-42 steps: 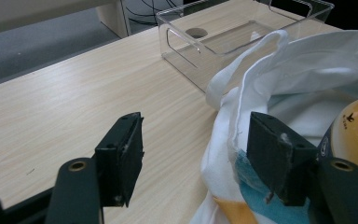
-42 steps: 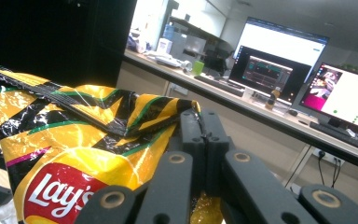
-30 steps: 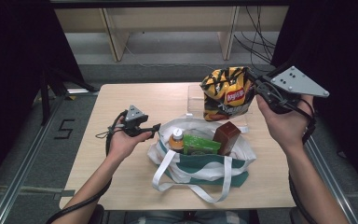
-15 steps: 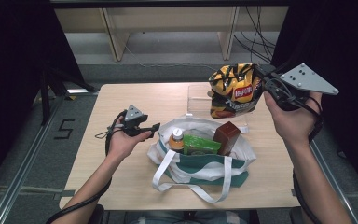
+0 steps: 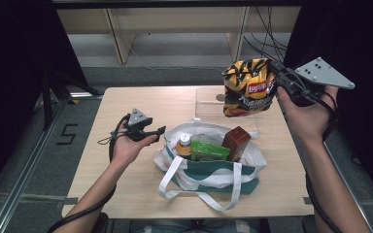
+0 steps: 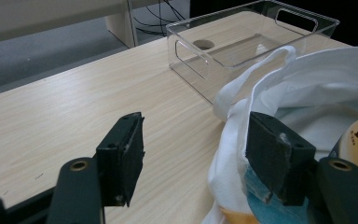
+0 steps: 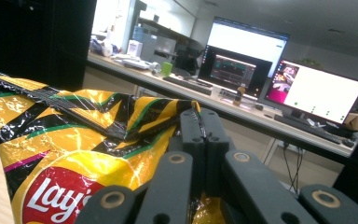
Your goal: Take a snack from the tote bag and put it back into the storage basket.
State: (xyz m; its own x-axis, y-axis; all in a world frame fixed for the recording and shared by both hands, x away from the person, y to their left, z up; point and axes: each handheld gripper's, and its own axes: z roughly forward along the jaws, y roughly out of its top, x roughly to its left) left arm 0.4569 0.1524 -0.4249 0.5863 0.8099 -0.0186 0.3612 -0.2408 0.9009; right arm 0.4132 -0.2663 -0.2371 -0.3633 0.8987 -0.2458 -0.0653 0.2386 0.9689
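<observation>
Yellow and black foil marks the chip bag (image 5: 248,86), which hangs in the air above the clear plastic bin (image 5: 209,99) at the far side of the wooden table (image 5: 126,99). The right gripper (image 5: 278,77) holds it by the upper edge. In the right gripper view the two black jaws are pressed together on the crimped top of the chip bag (image 7: 74,149), so the bag hangs free below the pinch and touches nothing else.

Just in front of the bin stands the white tote bag (image 5: 213,165) with green trim. A bottle with a white cap (image 5: 184,144), a green packet (image 5: 209,150) and a brown box (image 5: 235,141) are inside it. The left gripper (image 5: 159,131) is at the left rim of the tote. In the left gripper view its jaws stand spread, and the white cloth (image 6: 242,126) lies against the inner face of one pad while the other pad is over bare table, so nothing is clamped.

My judgement is that the work is the unpacking of the tote into the bin, and the step in hand is carrying the chips across to it. The next move would call for lowering the bag until it rests inside the bin walls and only then opening the jaws. The bag is light and puffy, so it may tip over the low rim if it is let go too high.
</observation>
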